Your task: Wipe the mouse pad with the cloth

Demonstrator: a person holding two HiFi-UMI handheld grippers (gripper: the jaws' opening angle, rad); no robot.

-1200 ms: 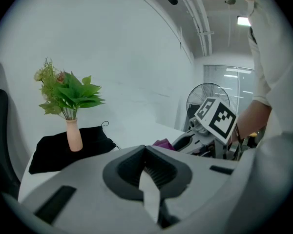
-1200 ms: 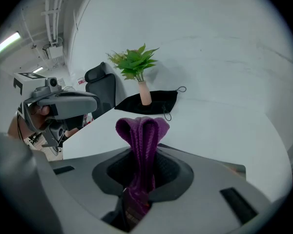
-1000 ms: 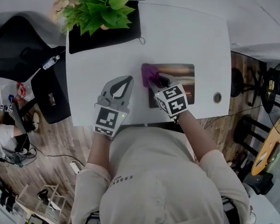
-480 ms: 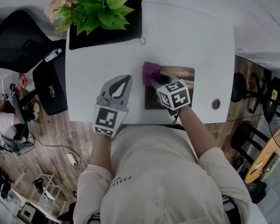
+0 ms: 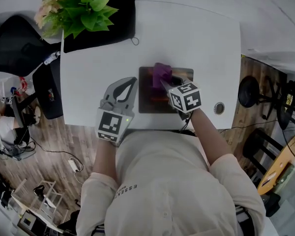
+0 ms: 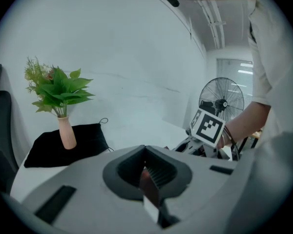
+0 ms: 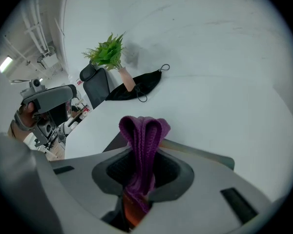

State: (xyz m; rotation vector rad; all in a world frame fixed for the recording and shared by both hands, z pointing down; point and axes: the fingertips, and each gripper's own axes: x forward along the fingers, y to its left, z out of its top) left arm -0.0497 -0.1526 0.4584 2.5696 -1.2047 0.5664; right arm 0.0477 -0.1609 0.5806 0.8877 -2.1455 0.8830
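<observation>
The mouse pad (image 5: pixel 148 100), dark with a printed picture, lies on the white table (image 5: pixel 201 43) near its front edge. A purple cloth (image 5: pixel 161 74) rests on the pad's far middle, and my right gripper (image 5: pixel 165 85) is shut on it. In the right gripper view the folded cloth (image 7: pixel 142 140) stands up between the jaws, with the pad (image 7: pixel 205 154) just beyond. My left gripper (image 5: pixel 129 84) hovers left of the pad, shut with nothing in it. The left gripper view shows its jaws pressed together around (image 6: pixel 149 172).
A green plant in a pink vase (image 5: pixel 76 9) stands on a black mat (image 5: pixel 105 26) at the table's far left. A round cable hole (image 5: pixel 219 107) sits right of the pad. An office chair (image 5: pixel 19 38) is left of the table. A standing fan (image 6: pixel 221 103) stands beyond.
My right gripper has dragged the cloth from the pad's far left corner rightward to its far middle. The left gripper has stayed beside the pad.
</observation>
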